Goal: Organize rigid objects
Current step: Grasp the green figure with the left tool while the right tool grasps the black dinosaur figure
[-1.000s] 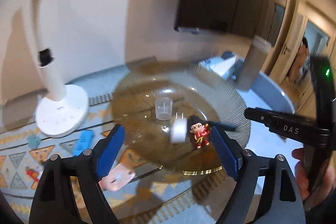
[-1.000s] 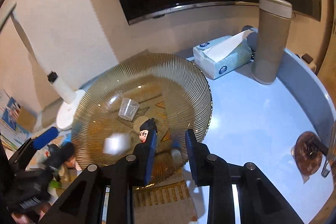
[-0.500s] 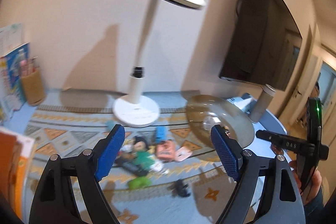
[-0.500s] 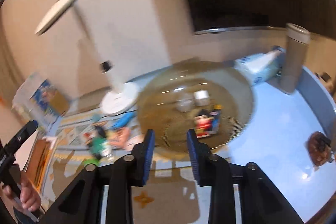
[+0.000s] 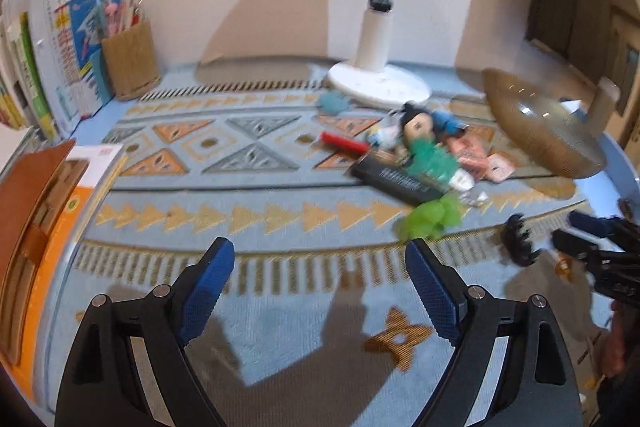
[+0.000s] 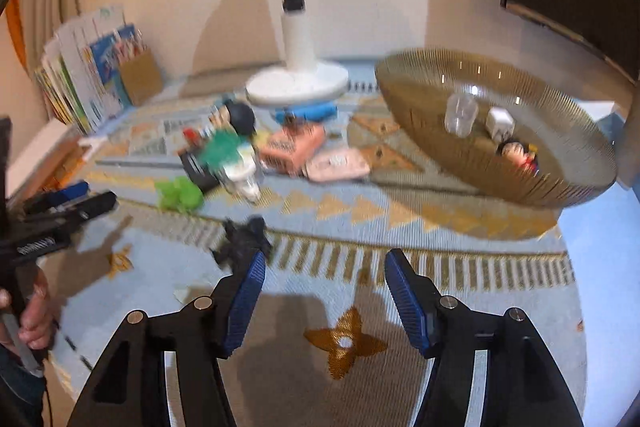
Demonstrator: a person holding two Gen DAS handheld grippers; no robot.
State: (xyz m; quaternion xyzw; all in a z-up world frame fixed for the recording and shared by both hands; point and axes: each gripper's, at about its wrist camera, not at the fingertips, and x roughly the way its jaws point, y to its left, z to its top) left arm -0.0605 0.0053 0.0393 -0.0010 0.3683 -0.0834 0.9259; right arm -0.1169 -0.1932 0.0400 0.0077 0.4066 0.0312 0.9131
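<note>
Both grippers, left gripper (image 5: 316, 263) and right gripper (image 6: 322, 265), show opening, empty jaws; the toy pile (image 5: 420, 155) is blurred.

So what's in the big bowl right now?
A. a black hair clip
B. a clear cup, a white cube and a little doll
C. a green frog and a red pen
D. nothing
B: the right claw's view shows a clear cup, a white cube and a little doll inside the bowl.
</note>
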